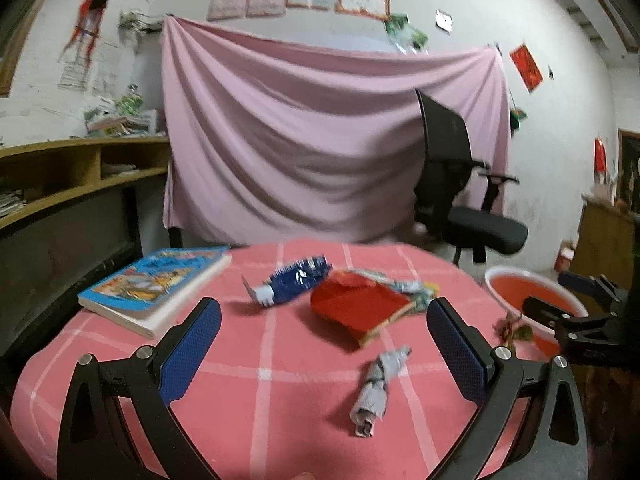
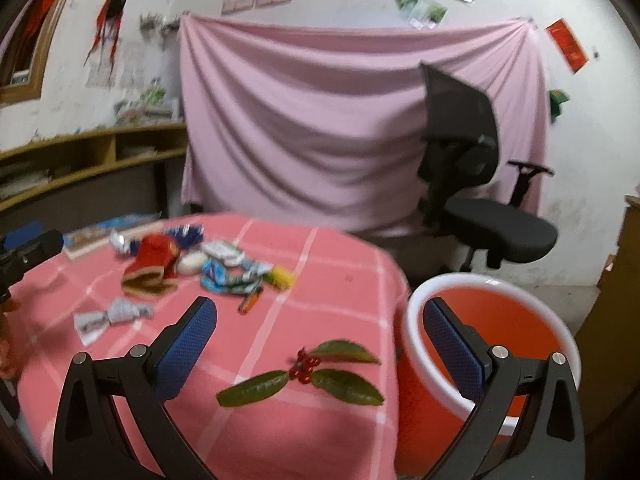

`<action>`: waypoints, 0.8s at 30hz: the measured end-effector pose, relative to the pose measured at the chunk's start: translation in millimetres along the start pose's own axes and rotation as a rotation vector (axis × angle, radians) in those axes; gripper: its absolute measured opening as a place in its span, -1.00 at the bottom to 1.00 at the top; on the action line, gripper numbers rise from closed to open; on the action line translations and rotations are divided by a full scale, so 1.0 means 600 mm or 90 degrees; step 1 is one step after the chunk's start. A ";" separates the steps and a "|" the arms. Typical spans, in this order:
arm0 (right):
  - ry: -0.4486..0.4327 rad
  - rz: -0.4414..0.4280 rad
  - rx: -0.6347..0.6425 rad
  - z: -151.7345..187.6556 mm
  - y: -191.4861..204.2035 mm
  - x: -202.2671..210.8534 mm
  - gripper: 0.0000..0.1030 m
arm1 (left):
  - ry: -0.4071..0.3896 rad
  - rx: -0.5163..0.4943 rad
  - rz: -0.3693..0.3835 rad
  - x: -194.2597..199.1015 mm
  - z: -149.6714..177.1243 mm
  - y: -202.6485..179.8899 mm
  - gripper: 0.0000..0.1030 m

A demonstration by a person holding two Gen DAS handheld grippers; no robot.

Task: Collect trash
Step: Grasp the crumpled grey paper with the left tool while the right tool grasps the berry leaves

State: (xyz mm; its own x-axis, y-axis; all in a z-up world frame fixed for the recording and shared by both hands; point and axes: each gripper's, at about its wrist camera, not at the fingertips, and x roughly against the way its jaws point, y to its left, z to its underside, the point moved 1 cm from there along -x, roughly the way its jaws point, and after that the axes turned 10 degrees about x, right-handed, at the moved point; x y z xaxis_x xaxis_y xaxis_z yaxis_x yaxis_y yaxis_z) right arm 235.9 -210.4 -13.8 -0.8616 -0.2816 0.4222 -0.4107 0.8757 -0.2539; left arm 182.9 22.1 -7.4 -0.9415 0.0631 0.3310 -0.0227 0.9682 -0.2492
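We are holding the left gripper (image 1: 324, 344) and right gripper (image 2: 320, 340) spread wide and empty, with the leaf sprig (image 2: 304, 376) lying nearest, just beside the red bin (image 2: 492, 300). Further from the bin are sitting the twisted paper (image 1: 378, 384), red packet (image 1: 356, 308) and blue wrapper (image 1: 294, 280). The thin leaves are lying flat on cloth, so we are risking a pinch that snags the tablecloth (image 2: 328, 264) or slips off.

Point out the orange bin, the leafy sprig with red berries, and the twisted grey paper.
orange bin (image 2: 560, 330): right wrist view, on its white rim.
leafy sprig (image 2: 347, 388): right wrist view, on the lower right leaf.
twisted grey paper (image 1: 374, 394): left wrist view, on its middle.
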 end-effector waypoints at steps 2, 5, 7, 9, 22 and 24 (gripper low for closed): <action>0.020 -0.005 0.018 0.003 0.002 -0.016 1.00 | 0.028 0.002 0.003 -0.012 0.006 -0.001 0.96; 0.047 -0.014 0.032 0.010 0.002 -0.038 1.00 | 0.080 0.013 -0.001 -0.036 0.015 -0.002 0.96; 0.065 -0.022 0.031 0.016 0.000 -0.047 1.00 | 0.106 0.019 0.001 -0.046 0.018 -0.002 0.95; 0.076 -0.018 0.030 0.019 -0.004 -0.052 1.00 | 0.118 0.030 0.007 -0.050 0.019 -0.001 0.95; 0.160 -0.118 -0.046 0.048 -0.029 -0.082 0.38 | 0.254 0.043 0.022 -0.086 0.034 -0.020 0.35; 0.158 -0.127 -0.053 0.050 -0.029 -0.079 0.37 | 0.270 0.042 0.023 -0.088 0.038 -0.022 0.16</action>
State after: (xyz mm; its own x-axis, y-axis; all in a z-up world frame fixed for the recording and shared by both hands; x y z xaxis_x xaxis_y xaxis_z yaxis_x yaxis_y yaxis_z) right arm 274.9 -223.7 -55.3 -0.6636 -0.3554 0.6583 -0.5296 0.8447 -0.0778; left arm 225.5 0.3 -42.4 -0.7210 0.2041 0.6622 -0.0262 0.9470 -0.3203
